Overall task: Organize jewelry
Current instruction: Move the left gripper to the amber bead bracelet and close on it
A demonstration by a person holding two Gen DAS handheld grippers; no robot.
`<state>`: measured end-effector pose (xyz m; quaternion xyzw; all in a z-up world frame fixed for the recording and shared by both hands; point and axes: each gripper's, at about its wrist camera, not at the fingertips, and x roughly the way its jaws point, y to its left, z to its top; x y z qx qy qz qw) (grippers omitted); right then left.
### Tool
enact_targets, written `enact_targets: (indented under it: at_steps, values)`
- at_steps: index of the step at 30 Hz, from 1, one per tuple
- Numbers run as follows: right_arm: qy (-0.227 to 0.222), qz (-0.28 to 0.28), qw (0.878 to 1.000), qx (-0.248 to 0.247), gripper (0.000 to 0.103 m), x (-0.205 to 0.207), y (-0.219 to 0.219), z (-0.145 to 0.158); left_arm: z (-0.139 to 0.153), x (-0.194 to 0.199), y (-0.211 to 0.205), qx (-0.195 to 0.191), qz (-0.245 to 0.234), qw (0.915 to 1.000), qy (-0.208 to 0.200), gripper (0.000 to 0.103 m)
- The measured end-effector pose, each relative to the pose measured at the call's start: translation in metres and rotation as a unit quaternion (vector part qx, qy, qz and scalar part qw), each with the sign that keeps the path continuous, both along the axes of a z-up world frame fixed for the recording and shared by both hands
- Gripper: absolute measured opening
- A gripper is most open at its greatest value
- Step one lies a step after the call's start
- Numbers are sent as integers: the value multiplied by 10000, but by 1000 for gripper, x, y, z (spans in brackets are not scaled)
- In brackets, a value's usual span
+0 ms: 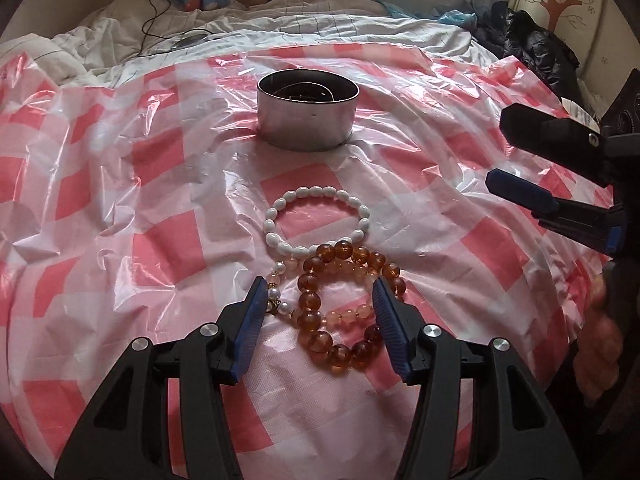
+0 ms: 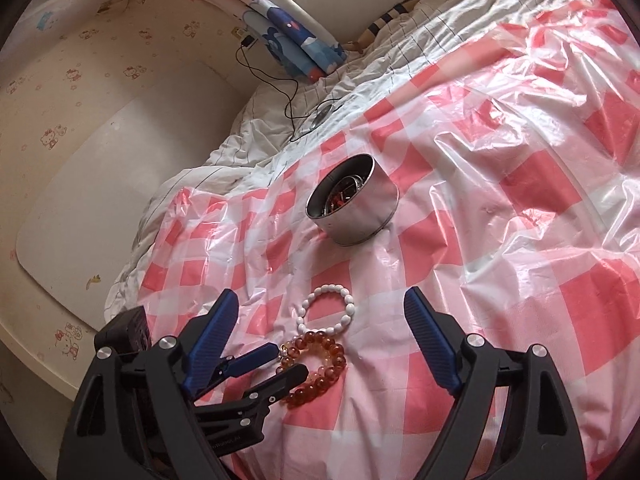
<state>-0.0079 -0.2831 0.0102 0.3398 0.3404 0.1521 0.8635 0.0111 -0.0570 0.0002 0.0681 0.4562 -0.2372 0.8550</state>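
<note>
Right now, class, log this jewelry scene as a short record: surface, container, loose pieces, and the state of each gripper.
surface: pink-and-white checked plastic sheet spread over a bed
container: round metal tin, open, some items already inside
loose pieces: white bead bracelet; amber bead bracelet overlapping a pale pink bead bracelet
left gripper: open, fingers either side of the amber bead bracelet
right gripper: open, holding nothing

You've got a bed (image 1: 280,24) w/ pink-checked plastic sheet (image 1: 120,200) over it. On the sheet: metal tin (image 1: 307,114), white bracelet (image 1: 316,220), amber bracelet (image 1: 344,308) overlapping pale pink bracelet (image 1: 352,313).
</note>
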Motion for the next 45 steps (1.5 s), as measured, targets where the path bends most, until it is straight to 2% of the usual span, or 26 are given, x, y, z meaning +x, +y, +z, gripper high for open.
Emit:
enact_targets:
  at_steps: [4,20,45]
  values:
    - [153,-40,9997,192,82,5,-2,-10,0,-3,-5,73,-20,9999,-89,54]
    - [285,-136,9995,-25,84,11,2,-15,1,1,-6,-101,-5,9999,-34,58]
    - [311,-122,9994,-59,84,12,4,-16,-2,0,-7,-72,-28,9999,-66,60]
